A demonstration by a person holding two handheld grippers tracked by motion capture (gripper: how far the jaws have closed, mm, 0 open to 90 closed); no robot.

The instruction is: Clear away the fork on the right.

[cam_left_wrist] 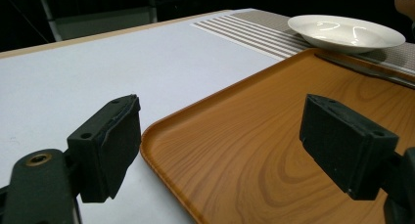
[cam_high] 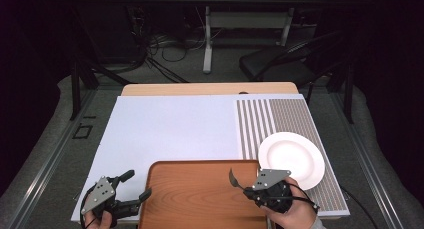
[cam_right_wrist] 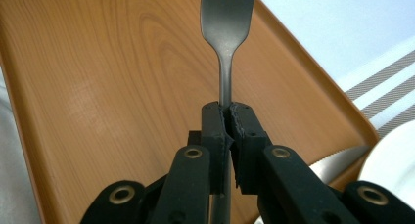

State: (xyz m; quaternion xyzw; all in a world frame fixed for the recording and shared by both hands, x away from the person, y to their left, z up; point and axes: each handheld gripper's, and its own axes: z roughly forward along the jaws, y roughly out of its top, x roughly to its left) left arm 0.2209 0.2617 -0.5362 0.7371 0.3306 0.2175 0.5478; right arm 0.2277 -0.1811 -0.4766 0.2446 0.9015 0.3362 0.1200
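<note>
Fork [cam_right_wrist: 226,18] pinched by its handle in right gripper [cam_right_wrist: 228,111], held over wooden tray [cam_high: 200,199]; white plate [cam_high: 291,159] just beside tray. Left gripper [cam_high: 136,185] jaws spread wide at tray's left edge, holding nothing.

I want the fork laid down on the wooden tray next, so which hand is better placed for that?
Right. The right hand-held gripper is already shut on the fork above the tray. The left hand-held gripper is open and holds nothing at the tray's left edge.
</note>
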